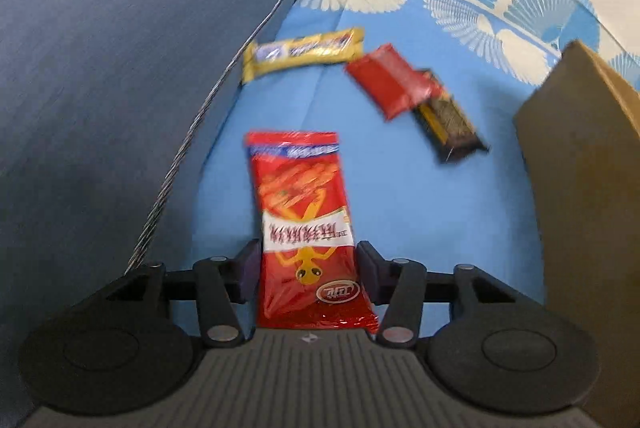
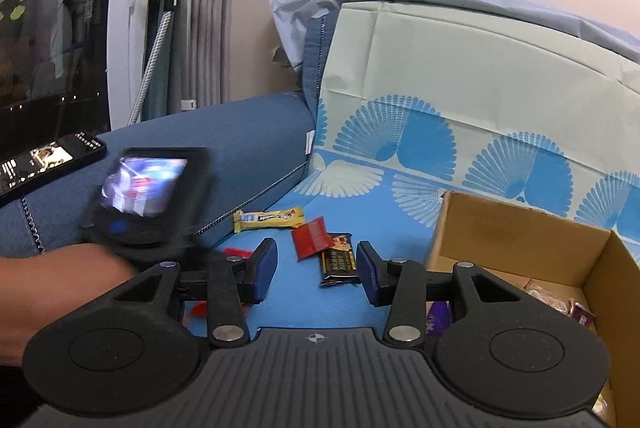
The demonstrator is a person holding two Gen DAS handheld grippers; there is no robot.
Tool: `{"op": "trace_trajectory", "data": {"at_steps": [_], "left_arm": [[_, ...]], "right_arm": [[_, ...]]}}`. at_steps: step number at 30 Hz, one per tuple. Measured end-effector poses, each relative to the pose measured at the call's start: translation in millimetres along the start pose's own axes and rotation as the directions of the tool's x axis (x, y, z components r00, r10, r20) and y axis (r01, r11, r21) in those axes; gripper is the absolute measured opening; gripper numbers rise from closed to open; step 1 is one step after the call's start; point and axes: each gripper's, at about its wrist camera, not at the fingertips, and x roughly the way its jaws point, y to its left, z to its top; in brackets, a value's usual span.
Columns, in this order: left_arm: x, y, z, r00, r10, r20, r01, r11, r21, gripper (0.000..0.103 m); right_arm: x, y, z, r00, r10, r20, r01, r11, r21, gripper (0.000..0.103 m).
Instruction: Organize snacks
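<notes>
In the left wrist view my left gripper (image 1: 307, 264) has its pads on both sides of a red snack bag (image 1: 306, 224) with a yellow figure, which lies on the blue mat (image 1: 404, 204). Beyond it lie a yellow bar (image 1: 302, 53), a red packet (image 1: 390, 81) and a dark bar (image 1: 450, 122). In the right wrist view my right gripper (image 2: 317, 270) is open and empty above the mat, with the yellow bar (image 2: 269, 219), red packet (image 2: 312, 237) and dark bar (image 2: 339, 262) ahead. The left gripper's body (image 2: 148, 196) shows at left, blurred.
An open cardboard box (image 2: 516, 228) with several wrapped snacks inside stands at right; its wall also shows in the left wrist view (image 1: 588, 164). A blue cushion (image 1: 120, 68) borders the mat on the left. A phone (image 2: 44, 162) lies on the cushion. The wall and a window lie behind.
</notes>
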Motion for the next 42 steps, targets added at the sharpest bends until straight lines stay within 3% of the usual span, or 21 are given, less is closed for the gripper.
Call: {"op": "trace_trajectory", "data": {"at_steps": [1,3,10,18,22,24,28,31,35,38,39,40,42], "left_arm": [[-5,3,-2,1.000,-0.011,0.015,0.011,1.000,-0.009,0.063],[-9,1,-4,0.999,-0.016,0.038,0.016,1.000,-0.005,0.065],[-2,-6,-3,1.000,0.003,0.011,-0.003,0.999,0.053,0.054],[-20,15,-14,0.998,-0.064,0.005,0.064,0.994,-0.084,0.052],[-23,20,-17,0.996,-0.085,0.004,0.085,0.992,-0.097,0.052],[-23,22,-17,0.996,-0.090,-0.001,0.089,0.990,-0.105,0.052],[-22,26,-18,0.995,-0.103,0.007,0.103,0.987,-0.125,0.052],[-23,28,-19,0.993,-0.116,0.010,0.117,0.984,-0.134,0.052],[-21,31,-18,0.991,-0.131,0.001,0.130,0.981,-0.147,0.053],[-20,31,-18,0.991,-0.131,-0.001,0.130,0.981,-0.146,0.053],[-20,31,-18,0.992,-0.129,0.000,0.128,0.981,-0.144,0.053],[-20,31,-18,0.992,-0.128,0.003,0.127,0.981,-0.143,0.053],[-20,31,-18,0.992,-0.127,0.006,0.127,0.980,-0.153,0.053]], "right_arm": [[1,2,0,1.000,-0.004,-0.003,0.004,1.000,-0.005,0.048],[4,6,0,1.000,-0.014,-0.012,0.014,1.000,-0.007,0.049],[6,17,5,0.998,-0.057,0.010,0.057,0.998,-0.002,0.049],[41,7,30,0.989,-0.108,-0.105,0.123,0.981,0.152,0.053],[103,4,43,0.970,-0.145,-0.197,0.181,0.967,0.179,0.060],[140,1,41,0.951,-0.166,-0.261,0.216,0.961,0.173,0.061],[208,-9,30,0.906,-0.177,-0.385,0.247,0.959,0.140,0.074],[238,-12,18,0.874,-0.191,-0.446,0.254,0.963,0.086,0.079],[258,-18,4,0.854,-0.189,-0.484,0.247,0.967,0.059,0.081],[269,-20,-5,0.845,-0.140,-0.516,0.205,0.976,0.072,0.073],[269,-21,-8,0.845,-0.116,-0.523,0.185,0.979,0.082,0.052],[268,-23,-8,0.847,-0.099,-0.523,0.170,0.981,0.090,0.044],[259,-24,-8,0.856,-0.078,-0.511,0.149,0.984,0.100,0.041]]}}
